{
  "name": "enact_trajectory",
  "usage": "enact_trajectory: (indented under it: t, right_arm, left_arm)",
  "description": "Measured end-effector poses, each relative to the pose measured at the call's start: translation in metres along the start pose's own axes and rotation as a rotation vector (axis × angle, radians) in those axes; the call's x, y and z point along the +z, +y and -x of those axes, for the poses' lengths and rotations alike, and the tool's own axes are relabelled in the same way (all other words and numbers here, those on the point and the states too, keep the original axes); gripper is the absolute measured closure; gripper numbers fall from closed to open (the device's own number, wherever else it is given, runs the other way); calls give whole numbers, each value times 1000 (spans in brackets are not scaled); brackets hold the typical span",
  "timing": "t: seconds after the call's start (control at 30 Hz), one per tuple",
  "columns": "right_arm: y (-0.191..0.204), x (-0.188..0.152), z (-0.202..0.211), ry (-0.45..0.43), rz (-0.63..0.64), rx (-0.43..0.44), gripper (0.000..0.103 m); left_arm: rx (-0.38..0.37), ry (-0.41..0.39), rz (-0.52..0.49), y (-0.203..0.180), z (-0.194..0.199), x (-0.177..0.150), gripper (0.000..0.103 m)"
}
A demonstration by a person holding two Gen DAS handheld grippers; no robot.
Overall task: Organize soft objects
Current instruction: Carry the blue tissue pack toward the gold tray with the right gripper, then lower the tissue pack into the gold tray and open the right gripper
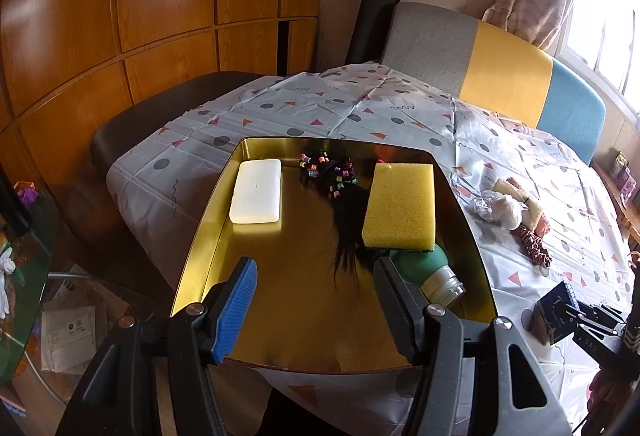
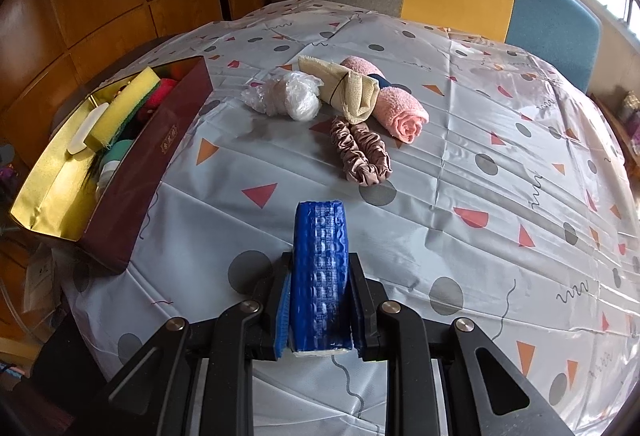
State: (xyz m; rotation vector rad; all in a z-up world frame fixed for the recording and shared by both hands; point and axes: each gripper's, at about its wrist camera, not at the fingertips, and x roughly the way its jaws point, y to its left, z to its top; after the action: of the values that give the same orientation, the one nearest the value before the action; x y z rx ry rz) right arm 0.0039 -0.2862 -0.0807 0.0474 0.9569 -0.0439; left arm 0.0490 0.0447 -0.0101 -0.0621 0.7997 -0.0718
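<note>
Gripping blue pack (image 2: 320, 272) in my right tongs (image 2: 320, 300), above bench (image 2: 460, 172). My left tongs (image 1: 316, 300) gape empty over gold box (image 1: 208, 220). Inside: green bottle (image 1: 432, 268), hair (image 1: 348, 232), sponge (image 1: 400, 210), white bar (image 1: 257, 191). Beyond on bench: scrunchie (image 2: 360, 150), plastic wad (image 2: 288, 96), cream roll (image 2: 344, 88), pink towel (image 2: 394, 104).

My box (image 1: 208, 236) is glossy gold inside, basically a mirror. The yellow sponge (image 1: 400, 208) looks rough and porous, the pink towel (image 2: 396, 108) fuzzy terry, the scrunchie (image 2: 362, 152) satiny. The tablecloth (image 2: 460, 164) is smooth, shiny plastic; the cabinets (image 1: 120, 16) are lacquered wood.
</note>
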Motion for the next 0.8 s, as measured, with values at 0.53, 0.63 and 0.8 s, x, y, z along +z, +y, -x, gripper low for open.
enact_trajectory:
  t: [0.53, 0.63, 0.8]
  right_arm:
    - [73, 47, 46, -112, 88, 236, 79]
    - [100, 56, 50, -121, 139, 302, 79]
    - [143, 63, 46, -96, 217, 404, 79]
  left_arm:
    - [0, 3, 31, 11, -1, 1, 42]
    - [6, 6, 32, 14, -2, 0, 42]
    - [15, 10, 50, 21, -3, 0, 42]
